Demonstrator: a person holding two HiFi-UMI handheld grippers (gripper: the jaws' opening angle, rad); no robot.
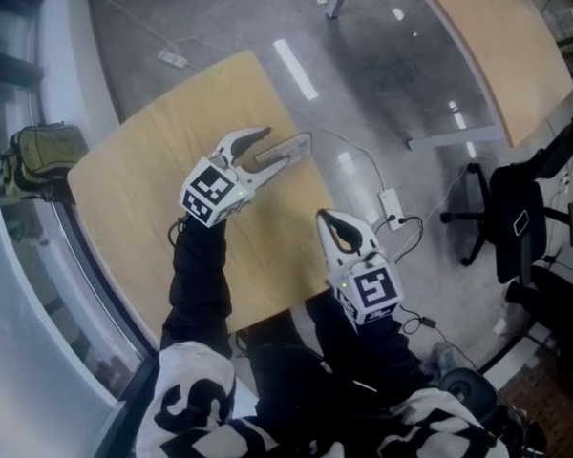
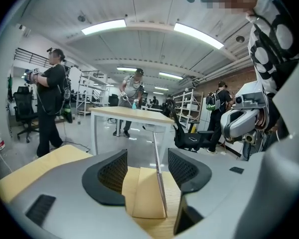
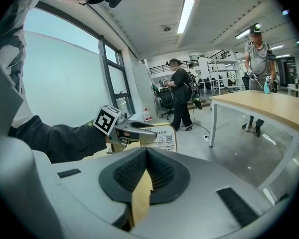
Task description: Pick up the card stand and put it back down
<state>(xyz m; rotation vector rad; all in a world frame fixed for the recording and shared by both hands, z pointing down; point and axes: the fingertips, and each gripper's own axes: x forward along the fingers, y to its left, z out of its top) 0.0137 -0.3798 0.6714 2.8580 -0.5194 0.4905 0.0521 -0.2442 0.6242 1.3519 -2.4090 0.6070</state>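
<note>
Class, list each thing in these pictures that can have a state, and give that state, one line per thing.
left gripper: open, one jaw on each side of the card stand, pads not pressing it
right gripper: shut, nothing between its jaws
card stand: upright on the table, not gripped
ceiling lights: on

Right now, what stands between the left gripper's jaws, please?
The card stand, edge-on between the open jaws, shown in the left gripper view.
</note>
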